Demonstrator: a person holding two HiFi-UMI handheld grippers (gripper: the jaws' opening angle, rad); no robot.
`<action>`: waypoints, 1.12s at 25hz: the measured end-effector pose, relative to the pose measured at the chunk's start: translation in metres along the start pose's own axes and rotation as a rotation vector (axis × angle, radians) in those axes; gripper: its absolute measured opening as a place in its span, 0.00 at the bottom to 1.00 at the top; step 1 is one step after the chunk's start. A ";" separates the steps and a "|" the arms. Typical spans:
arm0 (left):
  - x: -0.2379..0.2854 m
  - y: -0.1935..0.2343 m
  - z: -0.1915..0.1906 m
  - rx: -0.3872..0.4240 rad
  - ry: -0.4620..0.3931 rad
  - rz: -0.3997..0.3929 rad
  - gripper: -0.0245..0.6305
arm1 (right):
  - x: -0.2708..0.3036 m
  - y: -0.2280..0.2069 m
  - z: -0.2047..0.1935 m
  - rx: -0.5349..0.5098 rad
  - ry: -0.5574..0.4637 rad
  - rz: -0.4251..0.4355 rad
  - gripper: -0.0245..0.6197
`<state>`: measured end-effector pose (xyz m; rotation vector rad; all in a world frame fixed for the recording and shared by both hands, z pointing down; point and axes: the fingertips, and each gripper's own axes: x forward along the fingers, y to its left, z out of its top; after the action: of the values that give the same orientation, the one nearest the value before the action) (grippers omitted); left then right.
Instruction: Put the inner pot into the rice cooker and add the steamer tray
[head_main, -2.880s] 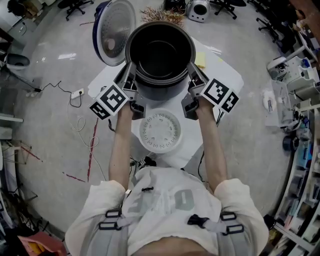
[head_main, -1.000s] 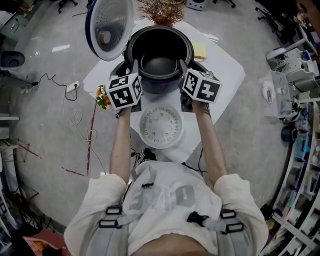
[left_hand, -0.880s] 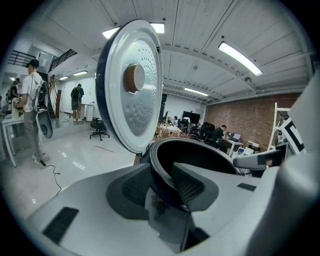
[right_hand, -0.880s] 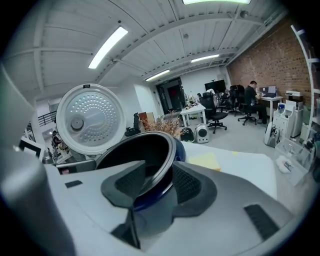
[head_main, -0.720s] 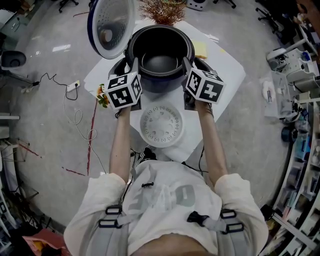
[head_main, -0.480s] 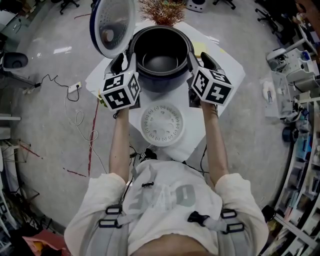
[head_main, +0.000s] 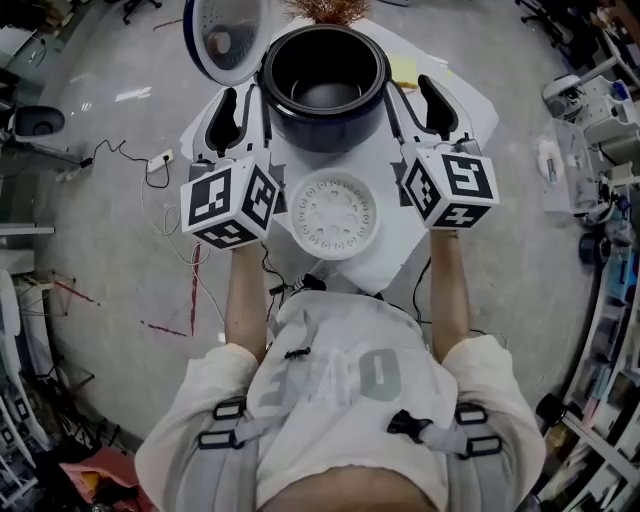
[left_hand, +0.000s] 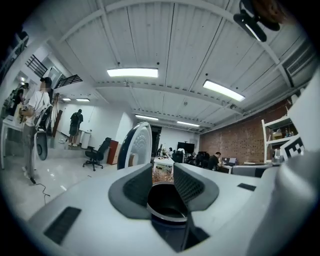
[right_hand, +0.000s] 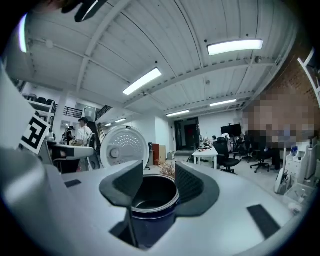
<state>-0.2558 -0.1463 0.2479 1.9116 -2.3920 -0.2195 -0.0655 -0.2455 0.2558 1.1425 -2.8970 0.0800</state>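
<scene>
Left gripper (head_main: 243, 108), right gripper (head_main: 415, 102): jaws just opened, empty; steamer tray (head_main: 335, 213) in head view alone; inner pot (head_main: 322, 95) seemingly in cooker (head_main: 325, 138).

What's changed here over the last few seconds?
The inner pot, carried between both grippers, now sits in the rice cooker. The left gripper and right gripper let go, jaws just opening, empty, and drew back toward the person. The steamer tray and open lid stayed put.

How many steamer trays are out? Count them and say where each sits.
1. The steamer tray lies flat on the table, just in front of the rice cooker, not in it. Another could be hidden outside these views.
</scene>
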 end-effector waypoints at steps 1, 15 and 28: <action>-0.009 -0.005 0.000 0.019 -0.001 -0.017 0.24 | -0.008 0.004 0.001 -0.011 -0.019 0.004 0.35; -0.098 -0.048 0.001 0.226 -0.163 0.025 0.16 | -0.087 0.021 0.004 -0.042 -0.143 -0.016 0.16; -0.105 -0.045 -0.006 0.186 -0.136 0.065 0.18 | -0.103 0.018 -0.011 -0.002 -0.107 0.047 0.21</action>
<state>-0.1885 -0.0538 0.2504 1.9486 -2.6444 -0.1312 -0.0027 -0.1617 0.2615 1.1121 -3.0162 0.0170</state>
